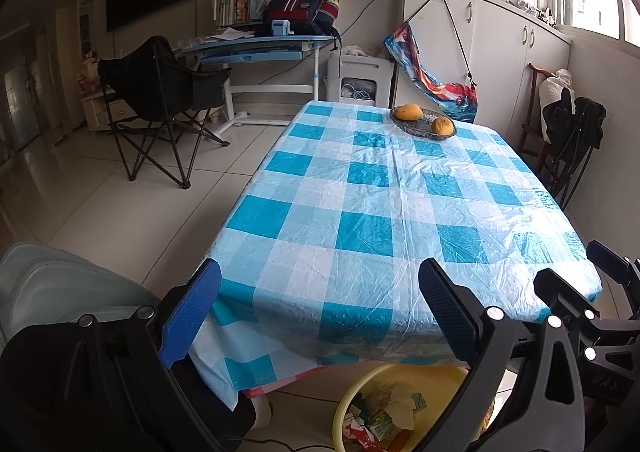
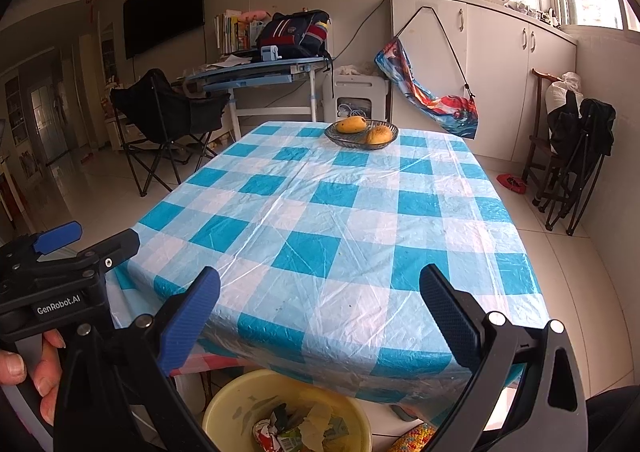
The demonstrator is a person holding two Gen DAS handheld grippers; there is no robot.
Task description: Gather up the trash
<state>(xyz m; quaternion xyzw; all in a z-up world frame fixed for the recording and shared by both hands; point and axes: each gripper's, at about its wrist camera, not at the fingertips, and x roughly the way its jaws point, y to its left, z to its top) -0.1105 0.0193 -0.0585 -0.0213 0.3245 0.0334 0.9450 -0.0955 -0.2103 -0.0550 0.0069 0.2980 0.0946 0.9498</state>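
A yellow basin (image 1: pixel 347 396) (image 2: pixel 224 404) stands on the floor under the near edge of the table and holds crumpled wrappers and paper trash (image 1: pixel 390 412) (image 2: pixel 304 428). My left gripper (image 1: pixel 320 292) hovers open above the basin and the table's near edge, with nothing between its fingers. My right gripper (image 2: pixel 320 292) is open and empty too, just to its right at the same edge. Each gripper shows in the other's view: the right gripper (image 1: pixel 580 268) at the right border, the left gripper (image 2: pixel 92 240) at the left border, with a hand (image 2: pixel 40 372) on its handle.
The table (image 1: pixel 360 192) (image 2: pixel 320 212) wears a blue-and-white checked plastic cloth. A glass bowl with two mangoes (image 1: pixel 424 124) (image 2: pixel 362 132) sits at its far end. A black folding chair (image 1: pixel 160 92) stands left, folded chairs (image 2: pixel 576 156) and a red slipper (image 2: pixel 512 183) right.
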